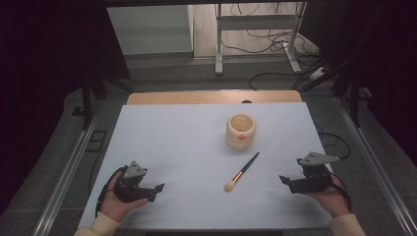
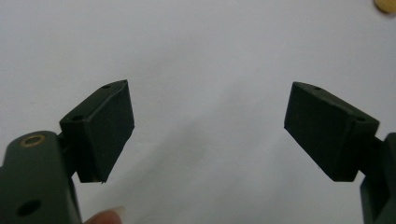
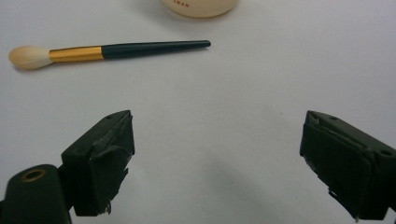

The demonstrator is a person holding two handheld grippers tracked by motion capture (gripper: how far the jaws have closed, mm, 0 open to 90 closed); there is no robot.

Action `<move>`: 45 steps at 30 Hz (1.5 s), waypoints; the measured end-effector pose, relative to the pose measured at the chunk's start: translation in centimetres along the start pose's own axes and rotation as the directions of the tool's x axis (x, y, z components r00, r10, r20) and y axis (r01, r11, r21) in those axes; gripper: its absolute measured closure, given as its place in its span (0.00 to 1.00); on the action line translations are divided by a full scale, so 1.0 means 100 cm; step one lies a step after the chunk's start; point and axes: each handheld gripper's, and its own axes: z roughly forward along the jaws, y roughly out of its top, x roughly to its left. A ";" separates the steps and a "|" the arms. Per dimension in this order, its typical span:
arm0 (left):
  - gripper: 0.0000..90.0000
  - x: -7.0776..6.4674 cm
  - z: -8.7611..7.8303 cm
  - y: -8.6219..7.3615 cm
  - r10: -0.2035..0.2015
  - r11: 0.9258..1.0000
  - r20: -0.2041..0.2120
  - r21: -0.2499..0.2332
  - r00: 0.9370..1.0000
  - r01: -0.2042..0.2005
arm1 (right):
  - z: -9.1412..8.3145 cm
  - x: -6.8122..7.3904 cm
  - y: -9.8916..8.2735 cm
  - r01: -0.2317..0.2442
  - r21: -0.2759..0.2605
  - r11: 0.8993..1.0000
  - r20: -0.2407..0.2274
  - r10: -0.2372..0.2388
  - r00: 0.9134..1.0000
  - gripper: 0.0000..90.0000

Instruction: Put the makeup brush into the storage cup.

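A makeup brush (image 1: pixel 242 172) with a pale tuft, gold ferrule and dark handle lies flat on the white table sheet (image 1: pixel 187 147), tuft toward the front. Behind it stands a cream round pot (image 1: pixel 241 131) with an orange mark. My left gripper (image 1: pixel 158 189) rests at the front left, held in a hand, pointing right toward the brush, jaws wide apart and empty (image 2: pixel 208 126). My right gripper (image 1: pixel 283 180) sits at the front right, pointing left, open and empty (image 3: pixel 217 154). In the right gripper view the brush (image 3: pixel 107 50) lies ahead, with the pot (image 3: pixel 201 7) beyond it.
The wooden table edge (image 1: pixel 214 97) shows behind the sheet. Metal rails (image 1: pixel 69 172) run along both sides. Beyond the table are a metal frame's legs (image 1: pixel 219 49) and cables on the floor. A finger's tip (image 2: pixel 105 217) shows at the bottom of the left gripper view.
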 end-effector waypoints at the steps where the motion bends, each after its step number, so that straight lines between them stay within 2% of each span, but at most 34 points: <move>1: 0.19 0.000 0.000 0.000 -0.001 1.000 0.000 0.001 1.000 0.001 | 0.000 0.000 0.000 0.007 -0.002 1.000 -0.004 -0.007 1.000 0.11; 6: 0.19 0.000 0.000 0.000 0.001 1.000 -0.002 0.003 1.000 -0.001 | 0.001 0.003 0.003 0.050 0.021 0.999 0.005 -0.050 0.999 0.11; 20: 0.19 0.000 0.001 -0.002 0.003 1.000 -0.003 0.007 1.000 -0.003 | 0.006 0.012 0.009 0.132 0.034 0.991 -0.031 -0.131 0.991 0.11; 25: 0.19 0.000 0.000 -0.002 0.003 1.000 -0.005 0.007 1.000 -0.002 | 0.007 0.015 0.013 0.178 0.038 0.983 -0.041 -0.176 0.984 0.11; 41: 0.19 0.001 -0.001 -0.003 0.010 1.000 -0.011 0.011 1.000 -0.010 | 0.009 0.017 0.022 0.235 0.020 0.972 -0.058 -0.234 0.971 0.10; 45: 0.19 0.001 0.000 -0.003 0.011 1.000 -0.011 0.013 1.000 -0.011 | 0.009 0.018 0.026 0.260 0.008 0.966 -0.071 -0.258 0.963 0.10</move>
